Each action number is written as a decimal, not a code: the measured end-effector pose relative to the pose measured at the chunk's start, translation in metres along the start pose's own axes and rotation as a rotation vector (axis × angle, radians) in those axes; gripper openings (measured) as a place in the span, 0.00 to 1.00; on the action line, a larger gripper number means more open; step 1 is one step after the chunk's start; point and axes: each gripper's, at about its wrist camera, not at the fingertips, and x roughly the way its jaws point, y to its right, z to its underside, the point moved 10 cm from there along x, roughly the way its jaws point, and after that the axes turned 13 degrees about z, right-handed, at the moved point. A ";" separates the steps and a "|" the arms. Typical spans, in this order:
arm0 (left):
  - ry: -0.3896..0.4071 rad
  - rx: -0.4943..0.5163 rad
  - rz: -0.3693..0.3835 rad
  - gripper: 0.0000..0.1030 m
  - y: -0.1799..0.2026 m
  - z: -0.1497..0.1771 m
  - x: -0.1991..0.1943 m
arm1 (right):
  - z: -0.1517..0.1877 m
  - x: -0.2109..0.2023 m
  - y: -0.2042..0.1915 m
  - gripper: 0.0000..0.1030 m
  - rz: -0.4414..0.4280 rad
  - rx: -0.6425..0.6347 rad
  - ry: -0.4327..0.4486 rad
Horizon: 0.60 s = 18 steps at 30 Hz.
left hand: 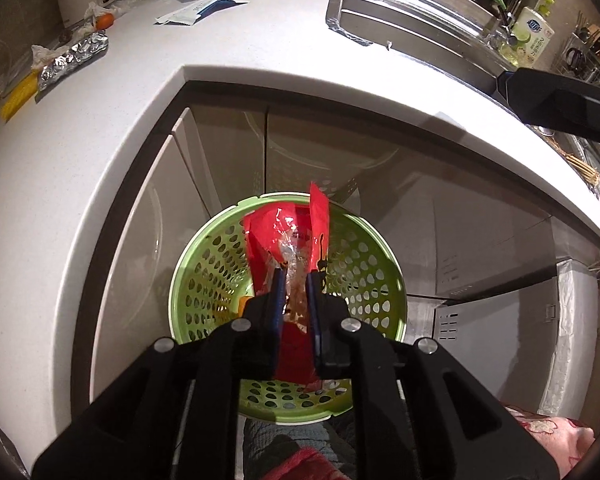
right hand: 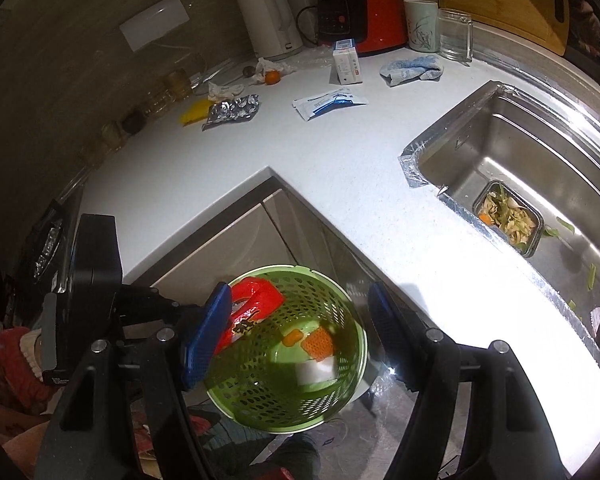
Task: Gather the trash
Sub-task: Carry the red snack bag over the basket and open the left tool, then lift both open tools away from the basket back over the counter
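My left gripper (left hand: 296, 276) is shut on a red and clear plastic wrapper (left hand: 284, 232) and holds it over the green perforated trash basket (left hand: 204, 280) on the floor by the cabinets. In the right wrist view the basket (right hand: 340, 308) sits below the counter corner, with the red wrapper (right hand: 256, 300) at its left rim and orange and white scraps at its bottom. My right gripper (right hand: 296, 320) is open and empty above the basket. More trash lies on the counter: a foil wrapper (right hand: 232, 112), a white and blue packet (right hand: 328, 102), a yellow wrapper (right hand: 194, 114) and crumpled paper (right hand: 224, 90).
A steel sink (right hand: 540, 148) with a box of food scraps (right hand: 508, 216) lies at the right. A kettle (right hand: 268, 20), a red cooker (right hand: 360, 12), a cup, a glass, a small box (right hand: 346, 62) and a blue cloth (right hand: 412, 68) stand along the back. Cabinet doors (left hand: 228, 160) are behind the basket.
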 end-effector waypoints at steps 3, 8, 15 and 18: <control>0.001 -0.011 -0.010 0.29 -0.002 -0.004 -0.001 | 0.000 0.000 0.001 0.73 0.004 -0.001 0.002; 0.015 -0.009 -0.023 0.43 -0.002 -0.008 -0.007 | -0.001 0.000 0.004 0.73 0.004 0.003 0.002; 0.052 0.000 -0.040 0.58 -0.003 -0.023 -0.020 | -0.009 0.001 0.009 0.75 0.009 0.011 0.010; 0.066 0.019 -0.049 0.63 -0.002 -0.030 -0.026 | -0.013 0.001 0.011 0.76 0.014 0.016 0.015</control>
